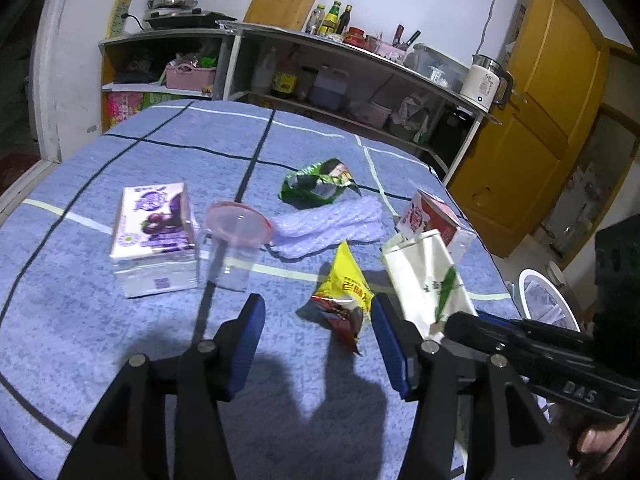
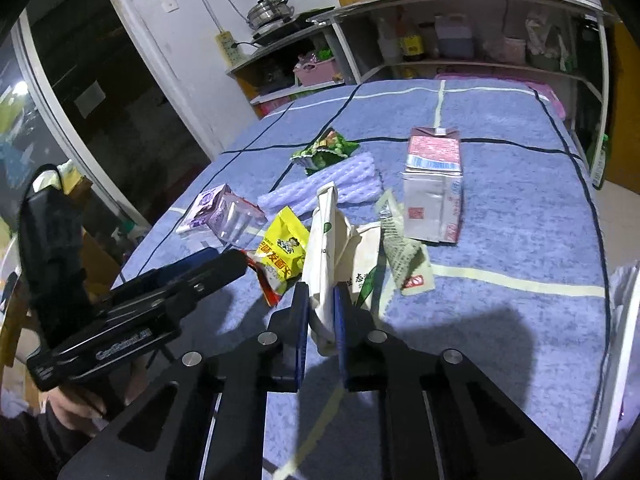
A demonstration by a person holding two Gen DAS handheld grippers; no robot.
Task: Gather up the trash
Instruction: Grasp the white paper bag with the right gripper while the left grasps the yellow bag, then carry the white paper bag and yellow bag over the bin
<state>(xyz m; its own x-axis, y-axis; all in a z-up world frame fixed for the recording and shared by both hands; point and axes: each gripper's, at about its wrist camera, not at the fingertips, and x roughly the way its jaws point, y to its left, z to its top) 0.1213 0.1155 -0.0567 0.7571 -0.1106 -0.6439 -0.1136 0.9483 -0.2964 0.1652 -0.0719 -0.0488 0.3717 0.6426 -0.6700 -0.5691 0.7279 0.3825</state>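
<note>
Trash is lying all over the blue table (image 1: 100, 320). Left gripper (image 1: 318, 320) is hanging wide open with the yellow snack bag (image 1: 346, 284) sitting just ahead between its fingers. Right gripper (image 2: 322, 312) is pinching the white paper bag (image 2: 328, 248), which is standing up tall. White bin (image 1: 548, 300) is waiting past the table's right edge, nearer the right hand; what is inside is too blurry to tell.

white bin (image 1: 548, 304) (cut off) behind gripper

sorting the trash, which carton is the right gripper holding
The white and green carton, pinched in the right gripper. The red carton and purple carton lie untouched.
</note>
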